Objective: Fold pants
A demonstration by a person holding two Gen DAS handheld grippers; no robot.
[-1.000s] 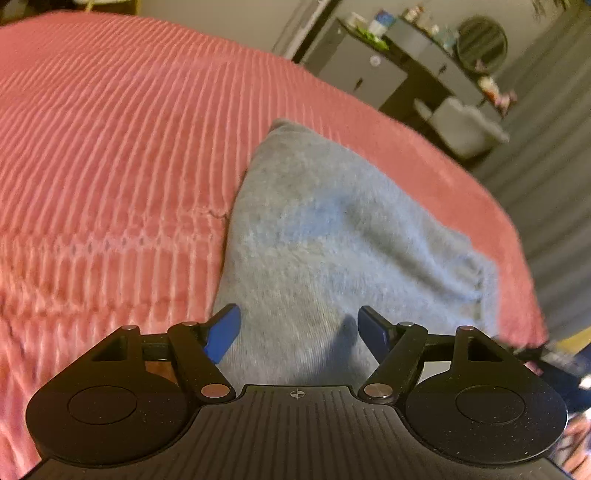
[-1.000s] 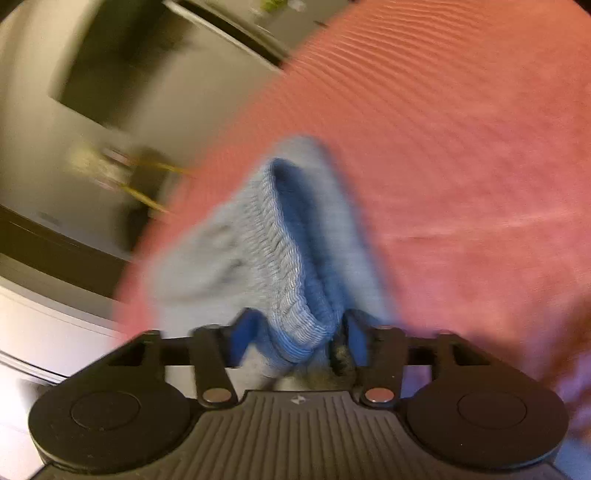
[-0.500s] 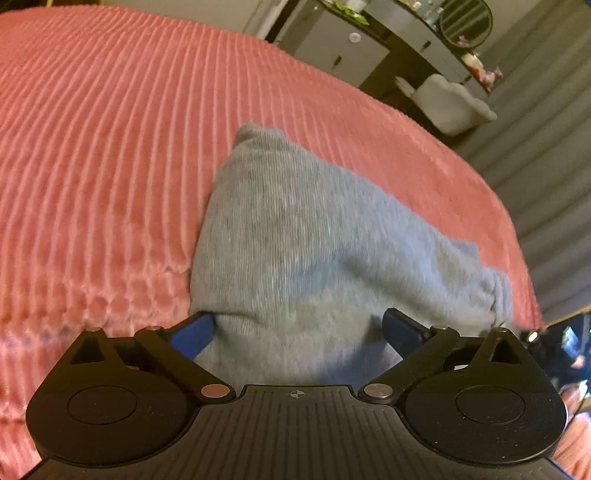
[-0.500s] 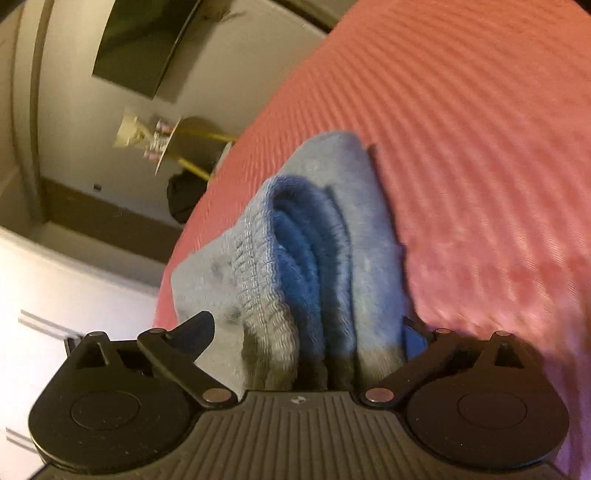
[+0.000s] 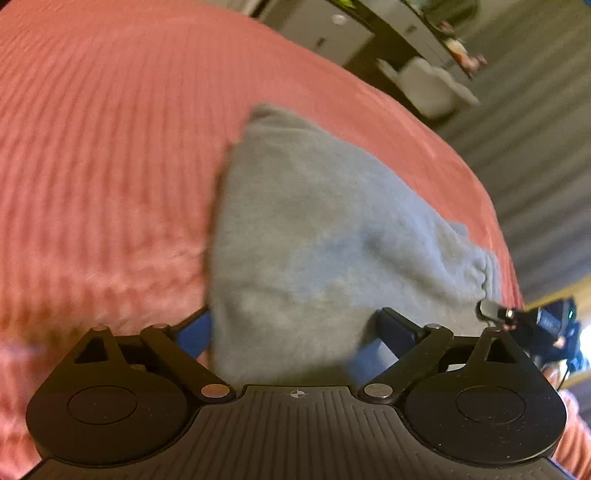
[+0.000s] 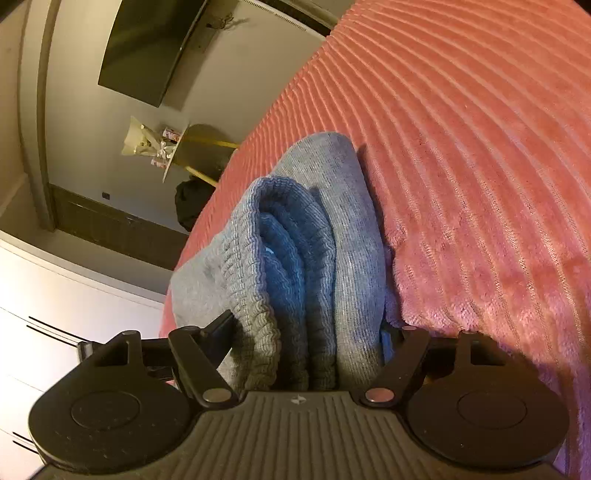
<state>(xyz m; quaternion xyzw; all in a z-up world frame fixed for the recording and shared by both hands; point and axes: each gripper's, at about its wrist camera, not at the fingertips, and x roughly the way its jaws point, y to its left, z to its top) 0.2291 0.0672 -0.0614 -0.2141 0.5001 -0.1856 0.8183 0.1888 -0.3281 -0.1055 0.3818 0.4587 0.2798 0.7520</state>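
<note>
Grey-blue folded pants (image 5: 325, 236) lie on a pink ribbed bedspread (image 5: 103, 155). In the left wrist view my left gripper (image 5: 295, 328) is open, its fingers spread either side of the near edge of the pants. In the right wrist view the ribbed waistband end of the pants (image 6: 295, 258) shows as stacked layers. My right gripper (image 6: 306, 328) is open wide, with the layered end between its fingers. The right gripper also shows at the far right of the left wrist view (image 5: 495, 310).
The bedspread (image 6: 480, 166) fills most of both views. Beyond the bed edge stand a dark dresser (image 5: 369, 29) and a white chair (image 5: 432, 88). A wall-mounted TV (image 6: 155, 48), a small round table (image 6: 199, 147) and white cabinets (image 6: 55, 314) are seen past the other edge.
Both grippers have opened wide and let go of the pants. The pants now rest folded on the bedspread; both grippers sit lower and closer to the cloth.
</note>
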